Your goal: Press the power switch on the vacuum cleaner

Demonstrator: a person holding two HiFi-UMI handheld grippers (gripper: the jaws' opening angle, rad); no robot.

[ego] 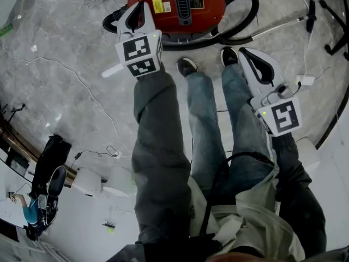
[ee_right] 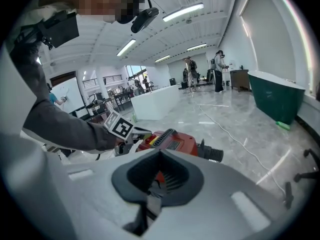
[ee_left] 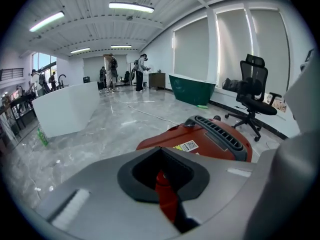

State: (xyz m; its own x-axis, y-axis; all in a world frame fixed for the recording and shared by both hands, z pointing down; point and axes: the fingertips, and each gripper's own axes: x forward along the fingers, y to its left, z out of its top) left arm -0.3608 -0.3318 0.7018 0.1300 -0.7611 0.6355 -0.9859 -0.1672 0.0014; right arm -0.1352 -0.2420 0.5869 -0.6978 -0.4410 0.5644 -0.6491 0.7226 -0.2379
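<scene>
The red vacuum cleaner [ego: 177, 7] stands on the grey marble floor just ahead of the person's shoes; it has a black top grille and a yellow label. I cannot pick out its power switch. My left gripper [ego: 143, 5] is shut and empty, and its tips hang over the vacuum's left side. The left gripper view shows the left gripper [ee_left: 162, 154] just above the red body [ee_left: 210, 139]. My right gripper [ego: 244, 52], also shut and empty, hovers above the right shoe, short of the vacuum. In the right gripper view the vacuum [ee_right: 172, 141] lies beyond the right gripper [ee_right: 160, 156].
A black hose [ego: 242, 15] loops off the vacuum's right side, and a metal wand [ego: 278, 29] lies on the floor beyond it. An office chair base [ego: 335, 21] stands at top right. A white cable [ego: 71, 75] crosses the floor on the left. White counters [ego: 103, 182] sit at lower left.
</scene>
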